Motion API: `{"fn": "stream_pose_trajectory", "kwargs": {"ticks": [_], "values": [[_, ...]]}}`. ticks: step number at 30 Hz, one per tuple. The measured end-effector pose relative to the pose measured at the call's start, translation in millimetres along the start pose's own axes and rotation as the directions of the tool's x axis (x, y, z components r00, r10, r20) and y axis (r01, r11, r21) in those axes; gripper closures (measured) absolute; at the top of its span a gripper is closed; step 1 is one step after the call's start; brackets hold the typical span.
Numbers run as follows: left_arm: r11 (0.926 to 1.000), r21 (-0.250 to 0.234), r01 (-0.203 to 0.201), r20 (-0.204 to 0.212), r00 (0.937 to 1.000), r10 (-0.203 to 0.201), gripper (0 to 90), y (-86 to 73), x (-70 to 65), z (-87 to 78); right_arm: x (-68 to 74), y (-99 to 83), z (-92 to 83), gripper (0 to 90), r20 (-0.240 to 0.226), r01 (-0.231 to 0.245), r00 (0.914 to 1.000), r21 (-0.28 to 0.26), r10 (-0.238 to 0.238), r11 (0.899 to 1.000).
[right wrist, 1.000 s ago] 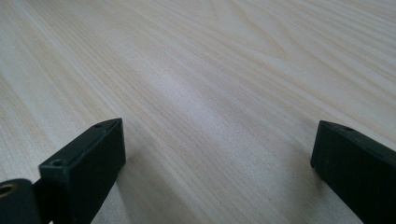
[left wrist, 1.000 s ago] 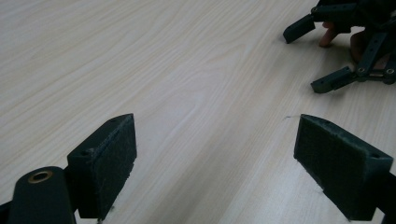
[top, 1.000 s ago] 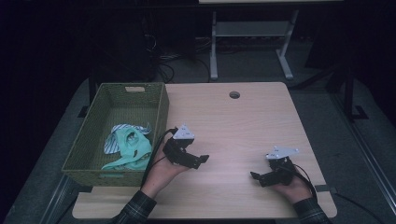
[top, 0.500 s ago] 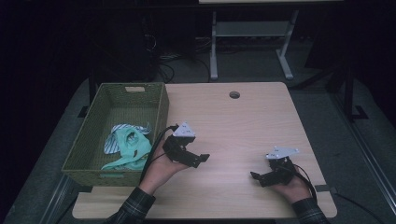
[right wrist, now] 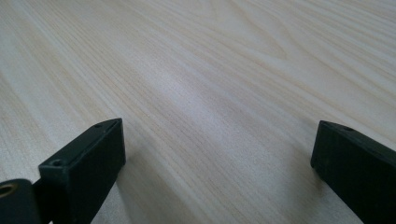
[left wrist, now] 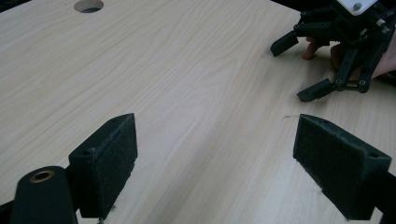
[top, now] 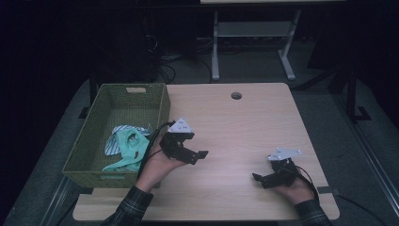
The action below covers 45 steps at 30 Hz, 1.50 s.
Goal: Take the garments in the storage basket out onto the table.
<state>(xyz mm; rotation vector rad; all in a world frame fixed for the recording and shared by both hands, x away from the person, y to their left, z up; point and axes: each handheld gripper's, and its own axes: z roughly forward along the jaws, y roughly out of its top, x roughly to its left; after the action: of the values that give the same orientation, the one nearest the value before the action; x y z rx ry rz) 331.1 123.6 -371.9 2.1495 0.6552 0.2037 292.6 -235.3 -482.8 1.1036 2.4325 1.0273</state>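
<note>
Fingers on both grippers are spread wide and grasp nothing. From the high view, the left gripper is held above the pale wooden counter, just beside the right wall of a green woven basket; the left hand reaches up from the bottom edge in a plaid sleeve, with the forearm angled toward the right. Crumpled cloth in mint green and white lies inside the basket. The right gripper sits low near the counter's front right corner, its fingers pointing left, with the right hand behind it. A round cable hole is near the far edge. From the left gripper view, two black padded fingers frame bare wood, and the right gripper appears farther off at upper right, also spread apart. From the right gripper view, two black fingers stand well apart, close over bare wood grain.
</note>
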Motion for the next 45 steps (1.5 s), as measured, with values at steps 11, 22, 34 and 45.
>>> {"fn": "stream_pose_trajectory", "kwargs": {"ticks": [11, 22, 34, 45], "values": [[0.9999, -0.008, -0.007, 0.003, 1.0, 0.007, 13.2, 3.8, 2.2, -7.6, -0.4, 0.0, 0.1, 2.7, 0.0, 0.004, 1.0, -0.003, -0.004, 1.0], [0.9998, -0.02, 0.0, -0.016, 0.9999, 0.0, 13.2, 4.8, 7.2, -18.2, -0.3, 0.0, 0.1, 2.7, 0.0, 0.004, 1.0, -0.003, -0.004, 1.0], [0.9992, -0.032, 0.024, -0.048, 0.9985, -0.025, 13.6, 2.2, 17.0, -33.4, -0.4, 0.0, 0.1, 2.7, 0.0, 0.005, 1.0, -0.003, -0.005, 1.0], [0.999, -0.031, 0.033, -0.054, 0.9979, -0.035, 13.8, -0.6, 22.1, -40.3, -0.4, 0.0, 0.1, 2.7, 0.0, 0.005, 1.0, -0.003, -0.005, 1.0]]}}
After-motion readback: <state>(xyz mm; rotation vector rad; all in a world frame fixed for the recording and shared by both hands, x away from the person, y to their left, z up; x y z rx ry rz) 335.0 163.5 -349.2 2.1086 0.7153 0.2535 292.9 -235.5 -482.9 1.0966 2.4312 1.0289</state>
